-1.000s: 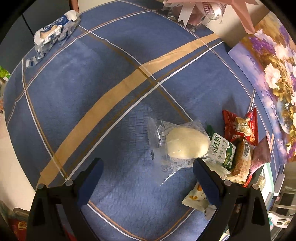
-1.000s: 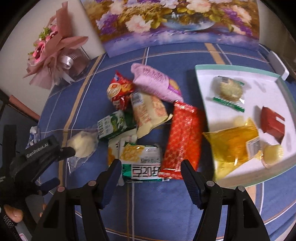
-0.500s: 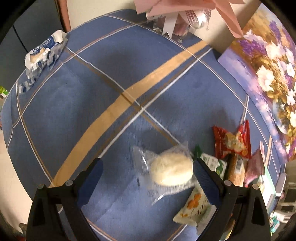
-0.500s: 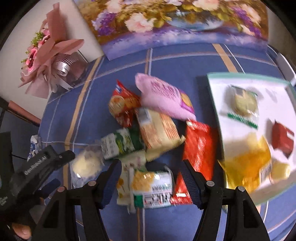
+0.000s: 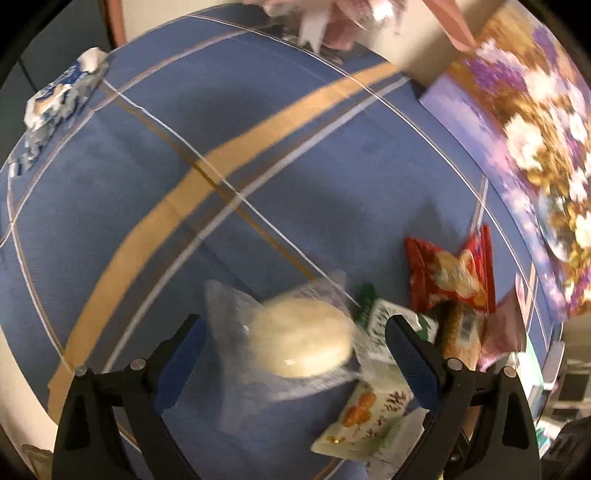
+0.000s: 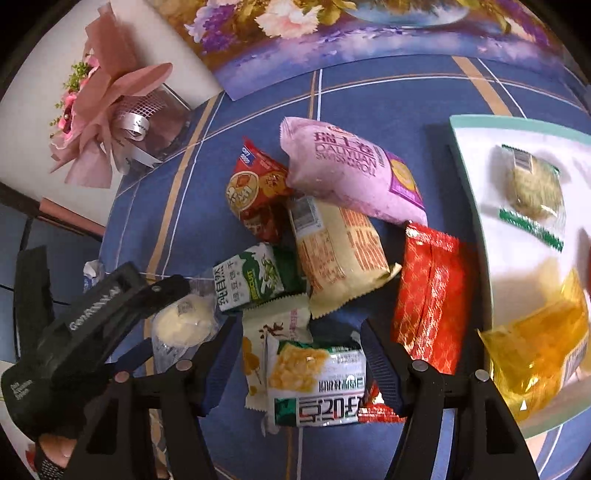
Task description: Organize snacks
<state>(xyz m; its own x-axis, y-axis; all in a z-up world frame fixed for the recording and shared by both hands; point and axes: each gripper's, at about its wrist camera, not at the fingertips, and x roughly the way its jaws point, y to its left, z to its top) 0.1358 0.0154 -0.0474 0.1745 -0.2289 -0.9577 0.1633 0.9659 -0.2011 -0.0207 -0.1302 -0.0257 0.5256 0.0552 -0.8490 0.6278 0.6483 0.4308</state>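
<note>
A pale round bun in a clear wrapper (image 5: 301,341) lies on the blue cloth between the open jaws of my left gripper (image 5: 291,334); it also shows in the right wrist view (image 6: 183,323), with the left gripper (image 6: 147,317) around it. My right gripper (image 6: 295,343) is open over a corn-snack packet (image 6: 317,384). Several snack packets lie in a pile: a pink roll bag (image 6: 351,170), a red packet (image 6: 428,295), a cream packet (image 6: 336,254) and a green biscuit pack (image 6: 255,277). A white tray (image 6: 476,206) at right holds a yellow bag (image 6: 539,354) and a green-wrapped cake (image 6: 532,184).
A pink flower bouquet (image 6: 107,114) stands at the back left. A flower painting (image 6: 332,33) leans against the wall. A blue-and-white wrapper (image 5: 59,99) lies at the cloth's far left edge. The table edge runs along the left.
My left gripper has come down around the bun, which now lies between its jaws. My right gripper has moved left and lower over the snack pile; the tray has slid towards the right edge.
</note>
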